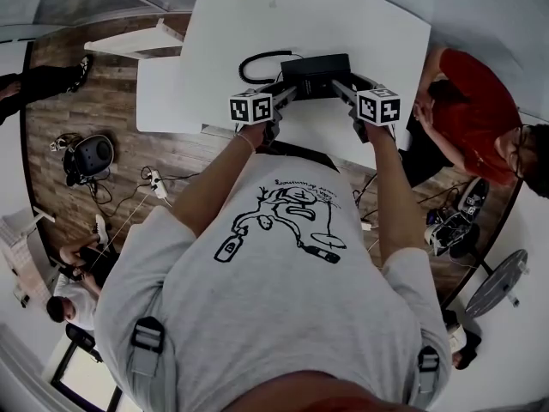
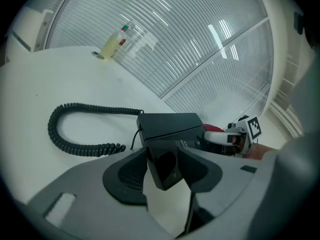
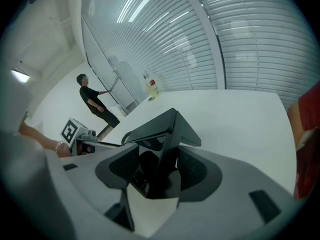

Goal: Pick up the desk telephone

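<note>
Far ahead of the left gripper (image 2: 162,159) and off to its left: a small bottle (image 2: 114,43) of yellowish liquid, upright on the white table (image 2: 60,79), well apart from everything else. Nearer, ahead-left of the jaws: a black coiled cord (image 2: 75,129), looped on the tabletop to one side of the jaws and reaching the left side of the desk telephone (image 2: 170,126). Left jaws spread wide, yet pinching the telephone's near end, pads against both faces. Between the two grippers: the telephone itself, black, boxy and matte, seen tilted from the right gripper view. Right gripper (image 3: 159,166) likewise wide, clamped on the opposite end. Off to the right of the right gripper, beside the table: a person in a red top (image 1: 467,110).
</note>
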Demonstrator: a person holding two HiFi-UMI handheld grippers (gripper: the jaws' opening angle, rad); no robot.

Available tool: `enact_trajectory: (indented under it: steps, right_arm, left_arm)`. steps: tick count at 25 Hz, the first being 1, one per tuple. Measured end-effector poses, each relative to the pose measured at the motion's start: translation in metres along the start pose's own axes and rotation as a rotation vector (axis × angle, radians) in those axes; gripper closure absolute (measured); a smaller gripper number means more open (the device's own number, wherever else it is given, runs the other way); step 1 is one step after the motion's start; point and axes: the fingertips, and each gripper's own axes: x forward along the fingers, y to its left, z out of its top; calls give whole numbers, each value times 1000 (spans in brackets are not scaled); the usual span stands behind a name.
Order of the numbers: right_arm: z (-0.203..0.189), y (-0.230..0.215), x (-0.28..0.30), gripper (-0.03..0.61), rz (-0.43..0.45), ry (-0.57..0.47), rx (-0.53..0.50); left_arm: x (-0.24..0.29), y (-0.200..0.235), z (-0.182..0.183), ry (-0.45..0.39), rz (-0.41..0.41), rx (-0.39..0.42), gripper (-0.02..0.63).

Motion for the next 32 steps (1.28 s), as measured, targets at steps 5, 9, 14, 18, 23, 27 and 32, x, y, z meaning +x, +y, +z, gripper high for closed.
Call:
enact_trajectory:
  steps: [5,9,14,18,23,27,32]
  right_arm:
    - [17,17,-20,350,-1,-79,19]
    - [28,33,-36,350,-6,-145,39]
    - [41,47,-53,350,1,-227,106]
    - [53,64,-76,350,-2,-290,140]
    - [61,80,-101,350,1,-355,183]
    - [62,88,-121,350,-2,-393,193]
    - [65,96,-148,350,12,-442,223]
  left_arm:
    - [-18,-19,24,-35,-1,43,426]
    - [-37,-35,43,-63,5,81,426]
    - [-56,-55,70,-91,17,149,426]
    - [-76,-80,90,-120,18,204,426]
    - [-94,-107,106,-157,16,260,426]
    - [-102,-126,108,-173,13,289,426]
    - [-114,-152,107,-188,-6,301,426]
